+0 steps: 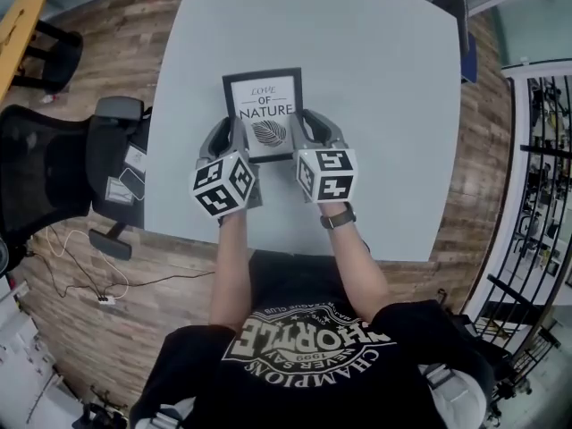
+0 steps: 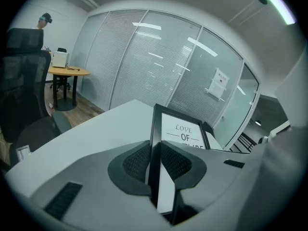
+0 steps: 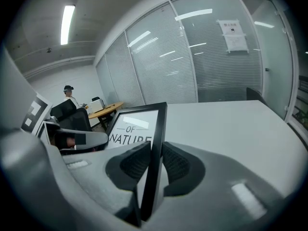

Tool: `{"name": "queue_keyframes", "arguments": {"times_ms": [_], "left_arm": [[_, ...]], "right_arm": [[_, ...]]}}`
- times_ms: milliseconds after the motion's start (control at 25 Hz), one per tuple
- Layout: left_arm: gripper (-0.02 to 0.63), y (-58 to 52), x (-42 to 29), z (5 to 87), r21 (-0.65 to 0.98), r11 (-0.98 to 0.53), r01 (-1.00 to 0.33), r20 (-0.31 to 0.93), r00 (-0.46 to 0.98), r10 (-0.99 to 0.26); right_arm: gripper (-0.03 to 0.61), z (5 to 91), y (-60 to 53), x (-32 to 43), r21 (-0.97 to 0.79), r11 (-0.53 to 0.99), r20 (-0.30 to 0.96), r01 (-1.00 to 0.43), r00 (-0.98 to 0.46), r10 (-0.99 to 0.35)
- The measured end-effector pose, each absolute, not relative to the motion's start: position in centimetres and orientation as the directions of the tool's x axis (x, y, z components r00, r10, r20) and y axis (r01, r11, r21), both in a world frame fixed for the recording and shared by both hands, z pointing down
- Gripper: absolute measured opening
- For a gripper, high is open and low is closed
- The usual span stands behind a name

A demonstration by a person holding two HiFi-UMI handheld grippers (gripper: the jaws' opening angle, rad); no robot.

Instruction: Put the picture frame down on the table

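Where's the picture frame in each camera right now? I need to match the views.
Head view: picture frame upper centre.
Left gripper view: picture frame centre-right, left edge between the jaws.
Right gripper view: picture frame centre-left, right edge between the jaws.
Shared landmark: the pale table under it.
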State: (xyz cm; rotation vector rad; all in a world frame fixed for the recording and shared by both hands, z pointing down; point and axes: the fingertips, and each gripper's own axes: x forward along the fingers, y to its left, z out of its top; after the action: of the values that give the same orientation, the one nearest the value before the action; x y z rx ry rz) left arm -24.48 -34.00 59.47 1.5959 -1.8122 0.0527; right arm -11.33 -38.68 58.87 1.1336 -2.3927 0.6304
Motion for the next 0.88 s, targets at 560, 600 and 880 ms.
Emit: {"name": "queue_keyframes", "arguments": {"times_ms": [560, 600, 880], "left_arm": [[0.071, -36.1, -24.2, 68.1, 0.394, 0.318, -0.862, 0.651, 0.018, -0.759], [0.071, -36.3, -24.2, 68.7, 0.394, 0.323, -0.861, 0.658, 0.018, -0.753], [0.071, -36.9, -24.4, 72.0, 0.387, 0.347, -0.854, 0.693, 0.021, -0.721]], "right_arm": [[0.075, 67.7, -41.2, -11.2, -0.256, 0.527, 0.656, -0.810, -0.546, -0.521], [0.075, 68.3, -41.5, -11.3, -0.255, 0.526, 0.663, -0.811, -0.542, -0.516], [0.075, 71.5, -42.3, -11.6, -0.251, 0.519, 0.700, -0.817, -0.524, -0.485]]}}
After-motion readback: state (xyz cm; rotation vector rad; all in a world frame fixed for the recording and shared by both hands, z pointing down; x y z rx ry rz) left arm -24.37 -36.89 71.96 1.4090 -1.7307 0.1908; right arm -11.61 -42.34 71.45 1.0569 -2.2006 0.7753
